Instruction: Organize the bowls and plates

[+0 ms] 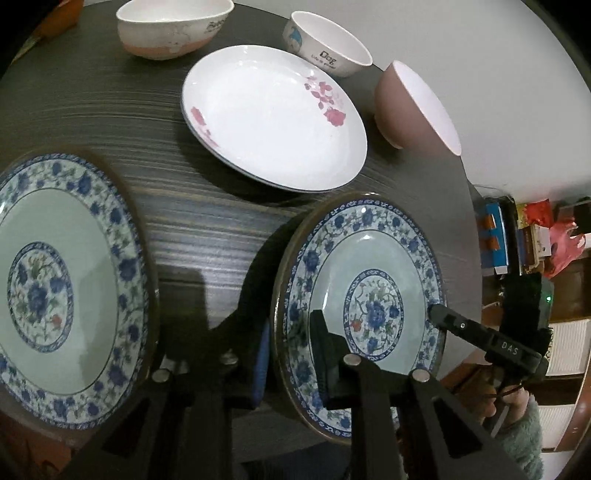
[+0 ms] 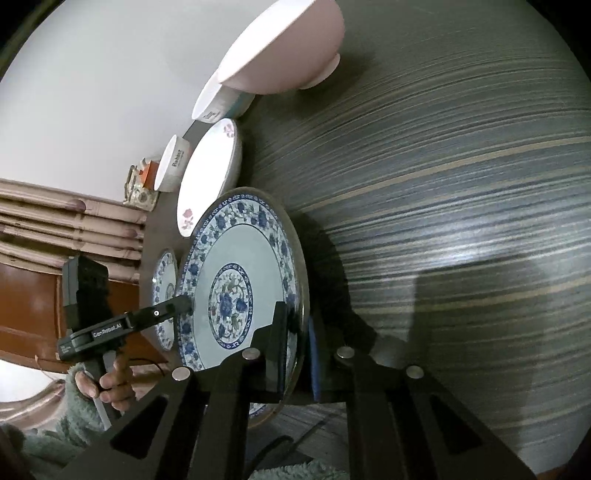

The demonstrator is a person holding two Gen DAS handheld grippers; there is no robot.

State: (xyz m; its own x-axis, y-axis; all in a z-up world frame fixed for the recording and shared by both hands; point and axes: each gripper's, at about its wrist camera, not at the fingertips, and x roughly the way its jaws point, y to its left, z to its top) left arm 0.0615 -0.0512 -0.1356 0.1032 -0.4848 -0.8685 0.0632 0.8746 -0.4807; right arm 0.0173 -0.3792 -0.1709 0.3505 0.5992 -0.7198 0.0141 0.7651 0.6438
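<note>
– plates and bowls: where are they?
– all on a dark striped table (image 1: 221, 206). one blue-flowered plate (image 1: 369, 266) is near the front edge, held tilted by both grippers. a second blue-flowered plate (image 1: 55, 288) is just to its left

– how do the grippers stand?
– the left gripper (image 1: 291, 332) is clamped on the plate's near left rim, one finger on the face and a blue pad behind. the right gripper (image 2: 297, 321) is pinched tight on the opposite rim. a hand (image 2: 110, 380) in a fuzzy green sleeve holds the left gripper's handle

– and farther back?
– a white plate with pink roses (image 1: 273, 122) lies mid-table. behind it are a pink-based bowl (image 1: 173, 29) and a white bowl with a blue picture (image 1: 328, 44). a plain pink bowl (image 1: 413, 103) stands by the right edge, apart from the held plate
</note>
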